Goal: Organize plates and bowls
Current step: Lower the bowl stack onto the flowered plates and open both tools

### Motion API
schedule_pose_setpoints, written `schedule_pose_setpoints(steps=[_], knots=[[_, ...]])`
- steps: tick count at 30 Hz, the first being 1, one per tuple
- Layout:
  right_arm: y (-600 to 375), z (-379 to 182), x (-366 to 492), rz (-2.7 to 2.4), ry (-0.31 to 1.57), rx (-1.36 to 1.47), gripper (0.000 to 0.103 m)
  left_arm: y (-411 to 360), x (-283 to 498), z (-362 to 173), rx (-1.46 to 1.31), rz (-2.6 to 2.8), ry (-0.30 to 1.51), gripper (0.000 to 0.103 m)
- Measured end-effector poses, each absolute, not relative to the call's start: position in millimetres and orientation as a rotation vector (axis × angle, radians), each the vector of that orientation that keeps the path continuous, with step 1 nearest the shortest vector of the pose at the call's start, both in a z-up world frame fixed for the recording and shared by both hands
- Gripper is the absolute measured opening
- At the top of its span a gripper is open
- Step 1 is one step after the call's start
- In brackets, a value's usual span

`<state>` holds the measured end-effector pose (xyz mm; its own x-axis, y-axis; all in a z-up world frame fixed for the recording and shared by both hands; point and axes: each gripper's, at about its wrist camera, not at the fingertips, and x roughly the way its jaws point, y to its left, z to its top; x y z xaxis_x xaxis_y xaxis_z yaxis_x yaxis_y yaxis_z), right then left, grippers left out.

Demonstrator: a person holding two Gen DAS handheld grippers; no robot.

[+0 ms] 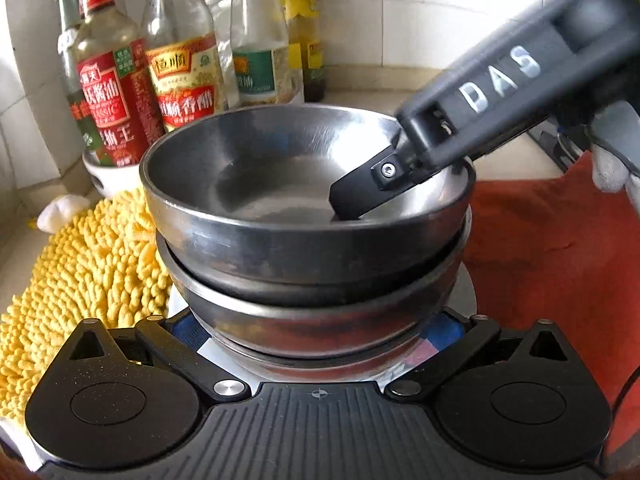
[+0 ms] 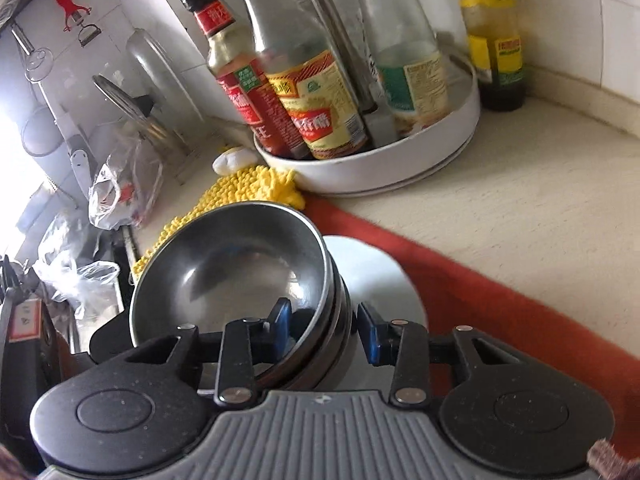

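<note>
Steel bowls are nested in a stack [image 1: 304, 240] on a white plate [image 2: 376, 276] that lies on a red cloth [image 2: 500, 312]. The top bowl [image 1: 280, 176] also shows in the right wrist view [image 2: 232, 268]. My right gripper [image 2: 324, 322] is open, its jaws astride the top bowl's rim, one blue pad inside the bowl and one outside. In the left wrist view its finger [image 1: 360, 196] dips into the bowl. My left gripper [image 1: 316, 332] is open, its fingers spread either side of the stack's base, close to the plate.
A white round tray [image 2: 400, 168] with several sauce bottles [image 1: 116, 92] stands behind the stack by the tiled wall. A yellow chenille cloth [image 1: 80, 272] lies to the left. Plastic bags [image 2: 116, 196] and a lid rack sit further left. Beige counter [image 2: 520, 200] lies to the right.
</note>
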<state>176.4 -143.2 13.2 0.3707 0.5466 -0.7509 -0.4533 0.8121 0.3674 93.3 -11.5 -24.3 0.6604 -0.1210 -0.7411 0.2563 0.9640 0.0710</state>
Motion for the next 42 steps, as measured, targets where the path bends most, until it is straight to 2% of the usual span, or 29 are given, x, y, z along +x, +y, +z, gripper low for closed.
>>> schedule_pose_setpoints(steps=[7, 11, 19, 23, 33, 36, 38, 42], knots=[[-130.8, 17.8, 153.5, 0.663, 0.932, -0.037, 0.028, 11.3, 68.0, -12.8, 0.138, -0.233, 0.897, 0.103], [-132.2, 17.9, 150.6, 0.661, 0.933, -0.036, 0.029, 3.7, 73.8, -18.1, 0.124, -0.223, 0.841, 0.093], [-126.8, 18.9, 152.4, 0.602, 0.889, -0.093, 0.029, 0.7, 89.1, -21.6, 0.089, -0.207, 0.851, 0.096], [-132.6, 21.3, 140.6, 0.589, 0.888, -0.067, 0.030, 1.6, 68.2, -20.2, 0.102, -0.202, 0.846, 0.102], [-142.8, 53.6, 97.6, 0.552, 0.805, -0.012, 0.031, 25.7, 40.5, 3.2, -0.056, -0.162, 0.803, 0.103], [-148.4, 65.7, 75.7, 0.507, 0.756, -0.012, 0.039, 32.9, 32.3, 13.7, -0.108, -0.119, 0.763, 0.103], [-151.8, 70.0, 57.0, 0.450, 0.712, -0.024, 0.051, 35.0, 27.2, 18.8, -0.142, -0.109, 0.735, 0.103], [-149.0, 64.5, 32.2, 0.336, 0.662, -0.071, 0.052, 30.5, 20.1, 24.2, -0.128, -0.090, 0.706, 0.103]])
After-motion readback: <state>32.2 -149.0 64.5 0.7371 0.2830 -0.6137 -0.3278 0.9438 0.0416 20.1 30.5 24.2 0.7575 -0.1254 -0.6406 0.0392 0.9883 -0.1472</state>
